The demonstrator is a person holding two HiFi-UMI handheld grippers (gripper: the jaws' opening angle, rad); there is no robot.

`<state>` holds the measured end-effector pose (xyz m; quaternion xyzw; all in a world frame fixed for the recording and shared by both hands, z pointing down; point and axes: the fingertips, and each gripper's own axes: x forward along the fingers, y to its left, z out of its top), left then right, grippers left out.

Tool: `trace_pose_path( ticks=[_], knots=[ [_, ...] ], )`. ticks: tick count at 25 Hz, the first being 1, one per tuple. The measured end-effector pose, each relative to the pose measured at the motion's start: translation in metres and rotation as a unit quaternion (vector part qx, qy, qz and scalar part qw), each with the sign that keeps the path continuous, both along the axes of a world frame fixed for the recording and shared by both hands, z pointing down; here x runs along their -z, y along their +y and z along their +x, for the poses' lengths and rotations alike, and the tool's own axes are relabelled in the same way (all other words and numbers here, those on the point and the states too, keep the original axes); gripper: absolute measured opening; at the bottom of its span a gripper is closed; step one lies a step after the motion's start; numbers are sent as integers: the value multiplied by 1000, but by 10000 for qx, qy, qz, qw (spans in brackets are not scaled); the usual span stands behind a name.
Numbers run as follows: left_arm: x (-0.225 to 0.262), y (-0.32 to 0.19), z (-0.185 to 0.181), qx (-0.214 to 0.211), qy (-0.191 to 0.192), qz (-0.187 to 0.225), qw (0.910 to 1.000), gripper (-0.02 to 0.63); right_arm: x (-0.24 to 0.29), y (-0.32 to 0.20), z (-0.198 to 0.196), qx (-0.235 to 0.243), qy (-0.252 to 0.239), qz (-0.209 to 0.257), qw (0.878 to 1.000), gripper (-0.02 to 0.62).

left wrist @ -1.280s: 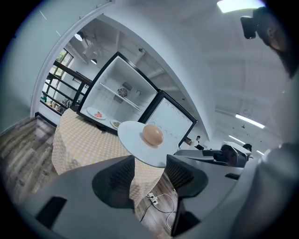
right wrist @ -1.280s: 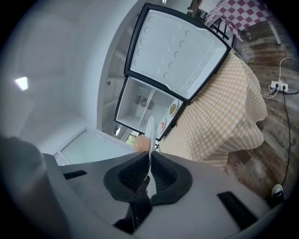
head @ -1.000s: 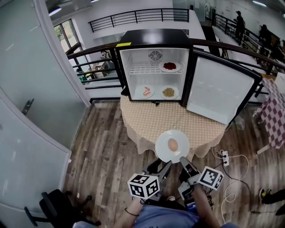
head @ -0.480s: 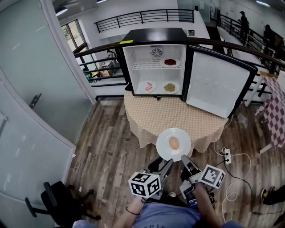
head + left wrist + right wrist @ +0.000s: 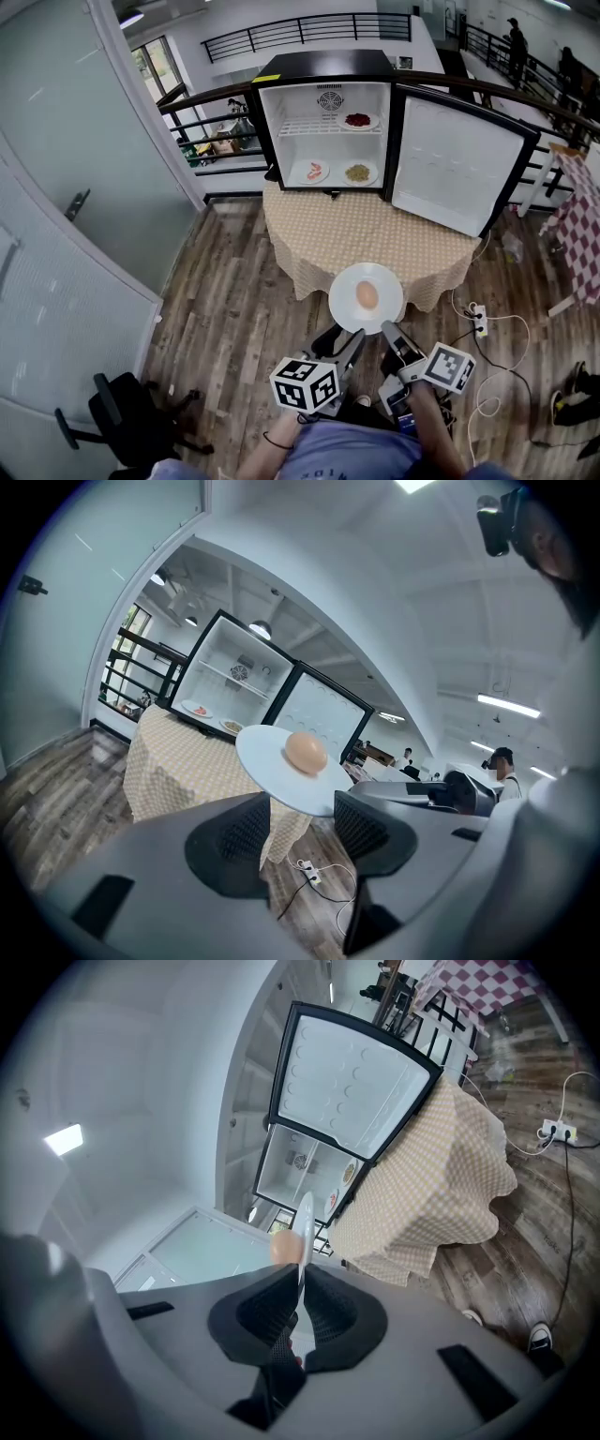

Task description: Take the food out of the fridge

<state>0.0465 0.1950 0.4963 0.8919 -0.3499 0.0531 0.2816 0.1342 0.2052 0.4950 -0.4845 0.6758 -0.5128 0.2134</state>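
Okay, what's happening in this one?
A person is emptying the open fridge on the table. The right gripper is shut on the rim of a plate with an egg on it, held in the air in front of the table. The left gripper is open and empty beside it. Three more plates of food sit in the fridge.

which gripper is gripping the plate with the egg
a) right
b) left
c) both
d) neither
a: the right gripper has its jaws shut on the rim of the plate, while the left gripper has its jaws apart and pinches nothing.
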Motion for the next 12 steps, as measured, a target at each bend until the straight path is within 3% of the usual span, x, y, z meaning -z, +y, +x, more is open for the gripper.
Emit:
trace_pose_path(
  ticks=[12],
  knots=[
    [2, 6, 6, -69, -39, 33, 10000, 212, 2, 7, 6, -67, 4, 64, 10000, 26]
  ],
)
